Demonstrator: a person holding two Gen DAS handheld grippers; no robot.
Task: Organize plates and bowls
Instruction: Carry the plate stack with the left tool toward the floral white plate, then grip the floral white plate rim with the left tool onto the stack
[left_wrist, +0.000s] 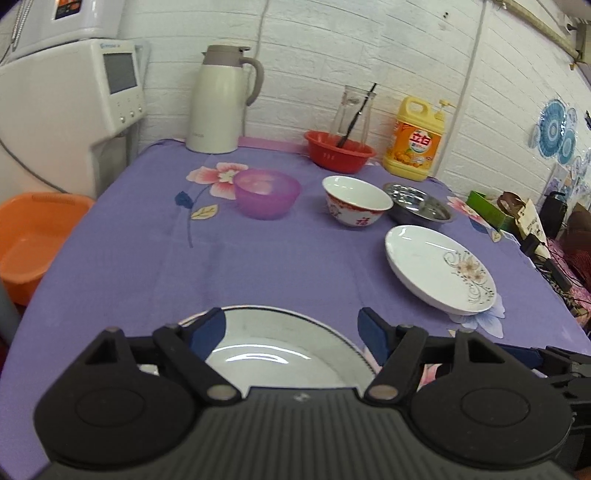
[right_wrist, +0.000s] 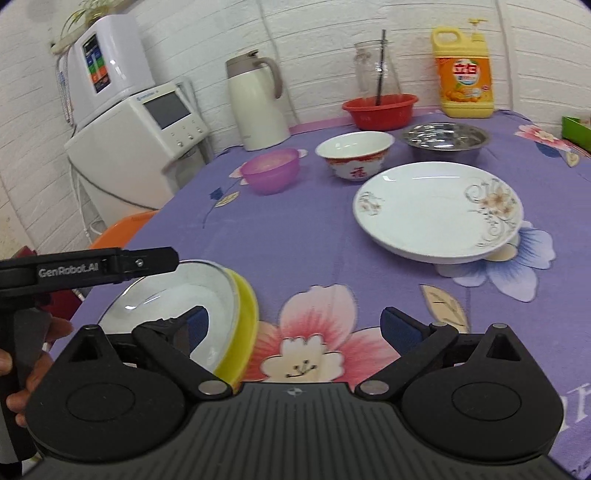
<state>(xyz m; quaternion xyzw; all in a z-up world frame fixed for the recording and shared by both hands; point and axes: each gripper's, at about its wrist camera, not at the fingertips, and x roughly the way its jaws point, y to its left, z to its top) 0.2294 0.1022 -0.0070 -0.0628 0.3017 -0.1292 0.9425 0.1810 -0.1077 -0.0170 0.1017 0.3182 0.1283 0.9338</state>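
Note:
A white plate with a dark rim line and a yellow underside (left_wrist: 288, 354) (right_wrist: 177, 295) lies at the near edge of the purple tablecloth. My left gripper (left_wrist: 290, 328) hovers over it, open, its blue pads on either side of the rim without pressing. My right gripper (right_wrist: 297, 323) is open just right of that plate, with only cloth between its fingers. Farther back are a purple bowl (left_wrist: 266, 192) (right_wrist: 271, 170), a white bowl with red pattern (left_wrist: 356, 201) (right_wrist: 354, 153), a steel bowl (left_wrist: 417, 203) (right_wrist: 445, 142) and a white floral plate (left_wrist: 439, 269) (right_wrist: 437, 210).
Along the back wall stand a cream thermos jug (left_wrist: 218, 99), a red basin (left_wrist: 338, 151) with a glass jar behind it, and a yellow detergent bottle (left_wrist: 413, 144). A white appliance (left_wrist: 66, 96) and an orange tub (left_wrist: 33, 240) are off the table's left side. A person's hand (right_wrist: 22, 369) holds the left gripper.

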